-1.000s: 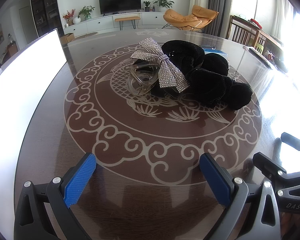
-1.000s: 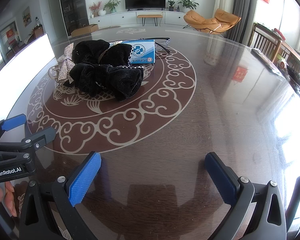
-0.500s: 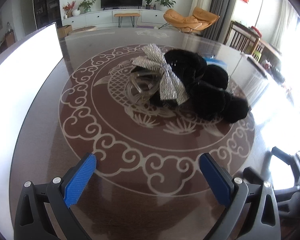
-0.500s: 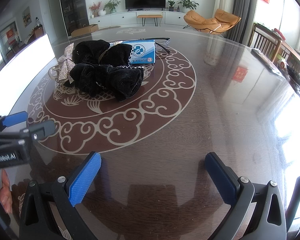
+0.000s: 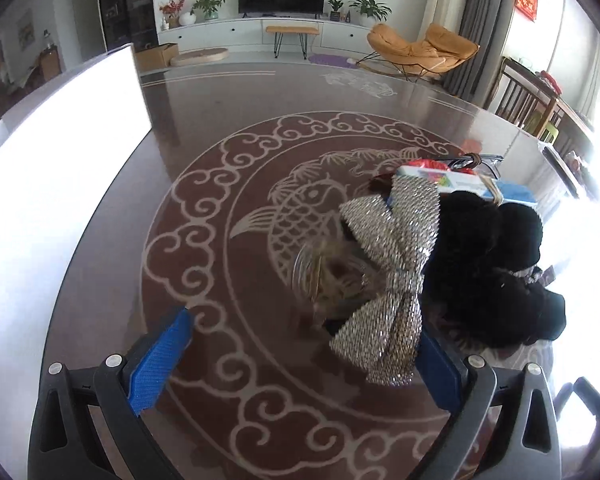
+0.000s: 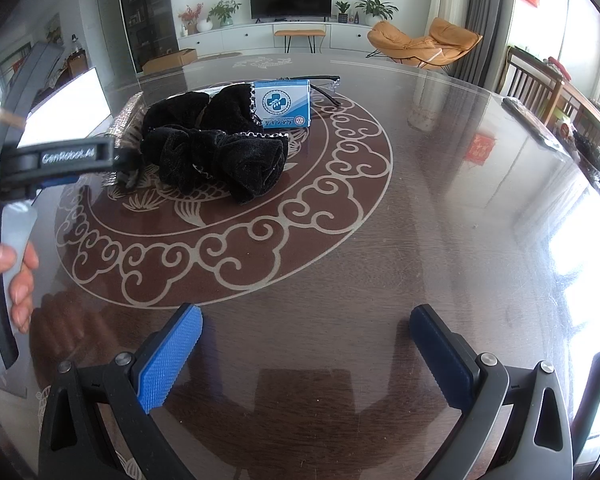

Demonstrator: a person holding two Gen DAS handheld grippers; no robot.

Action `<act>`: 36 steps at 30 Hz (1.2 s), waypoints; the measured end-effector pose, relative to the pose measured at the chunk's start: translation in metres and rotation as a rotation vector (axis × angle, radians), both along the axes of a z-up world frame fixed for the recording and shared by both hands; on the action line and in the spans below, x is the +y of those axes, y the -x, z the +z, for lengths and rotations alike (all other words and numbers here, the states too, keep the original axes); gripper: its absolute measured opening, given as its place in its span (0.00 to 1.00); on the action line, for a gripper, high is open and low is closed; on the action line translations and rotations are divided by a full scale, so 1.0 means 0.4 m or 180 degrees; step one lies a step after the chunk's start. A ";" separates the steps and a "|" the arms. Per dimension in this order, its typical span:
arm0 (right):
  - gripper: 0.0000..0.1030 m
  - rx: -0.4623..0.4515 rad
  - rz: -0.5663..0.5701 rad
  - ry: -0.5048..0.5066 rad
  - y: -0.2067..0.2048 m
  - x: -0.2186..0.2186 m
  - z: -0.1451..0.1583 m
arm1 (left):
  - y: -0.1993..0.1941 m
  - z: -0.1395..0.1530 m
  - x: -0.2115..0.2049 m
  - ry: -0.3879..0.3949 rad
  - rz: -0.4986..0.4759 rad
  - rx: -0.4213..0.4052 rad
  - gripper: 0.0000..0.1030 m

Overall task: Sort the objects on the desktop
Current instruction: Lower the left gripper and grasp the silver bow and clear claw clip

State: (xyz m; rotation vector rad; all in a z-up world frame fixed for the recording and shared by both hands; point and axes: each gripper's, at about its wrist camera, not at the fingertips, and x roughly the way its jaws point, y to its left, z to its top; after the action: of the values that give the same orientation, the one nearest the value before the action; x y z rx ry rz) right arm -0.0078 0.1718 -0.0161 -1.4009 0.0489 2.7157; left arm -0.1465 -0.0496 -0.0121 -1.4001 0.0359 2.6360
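— Since a second ago the left gripper (image 5: 300, 356) is closing in on the pile; the sequinned bow (image 5: 392, 276) is now lying between its spread-apart fingers. The right gripper (image 6: 306, 354) is hovering, also apart, over bare worktop (image 6: 440, 220).

— How should it be taking the bow?

— I'd be centring on the knot and closing gently, lifting clear of the black velvet bows (image 5: 496, 272) touching it. It's glittering silver, draped over a clear hair claw (image 5: 332, 280), mid-worktop beside a blue box (image 6: 286, 104).
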 end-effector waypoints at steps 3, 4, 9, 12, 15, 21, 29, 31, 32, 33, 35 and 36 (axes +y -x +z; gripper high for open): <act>1.00 -0.0003 0.0002 0.0000 0.000 -0.001 0.000 | -0.067 0.013 -0.071 -0.0252 -0.0067 0.0148 1.00; 1.00 -0.0001 0.0001 0.0000 0.000 0.000 0.000 | -0.083 0.019 -0.079 -0.0300 -0.0144 0.0188 1.00; 1.00 -0.0001 0.0001 -0.0002 0.000 0.000 0.000 | -0.095 0.005 -0.042 -0.0018 -0.0473 0.0098 1.00; 1.00 0.0000 0.0001 0.0000 0.000 -0.001 0.000 | -0.078 -0.002 -0.024 0.0079 -0.0478 0.0063 1.00; 1.00 0.0000 0.0003 -0.0001 0.001 0.000 -0.001 | -0.047 -0.003 0.004 0.0169 -0.0510 0.0044 1.00; 1.00 0.0000 0.0004 -0.0001 0.001 0.000 -0.001 | -0.001 0.001 0.019 0.0169 -0.0602 0.0040 1.00; 1.00 0.0000 0.0004 -0.0001 0.001 0.001 -0.001 | 0.068 0.002 0.030 0.0172 -0.0582 0.0033 1.00; 1.00 0.0000 0.0005 -0.0001 0.002 0.001 -0.001 | 0.084 0.002 0.037 0.0182 -0.0551 -0.0011 1.00; 1.00 0.0000 0.0004 -0.0001 0.002 0.001 -0.001 | 0.094 0.003 0.043 0.0192 -0.0523 -0.0059 1.00; 1.00 0.0000 0.0004 -0.0001 0.002 0.000 -0.001 | 0.103 0.004 0.050 0.0204 -0.0502 -0.0101 1.00; 1.00 0.0000 0.0004 -0.0002 0.002 0.000 -0.001 | 0.116 0.005 0.063 0.0210 -0.0506 -0.0116 1.00; 1.00 0.0001 0.0005 0.0000 0.002 0.001 -0.001 | 0.120 0.005 0.068 0.0207 -0.0519 -0.0097 1.00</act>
State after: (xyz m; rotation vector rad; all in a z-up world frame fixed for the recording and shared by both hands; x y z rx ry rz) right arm -0.0085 0.1721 -0.0167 -1.4013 0.0481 2.7170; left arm -0.1946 -0.0224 -0.0101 -1.3929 0.2242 2.5010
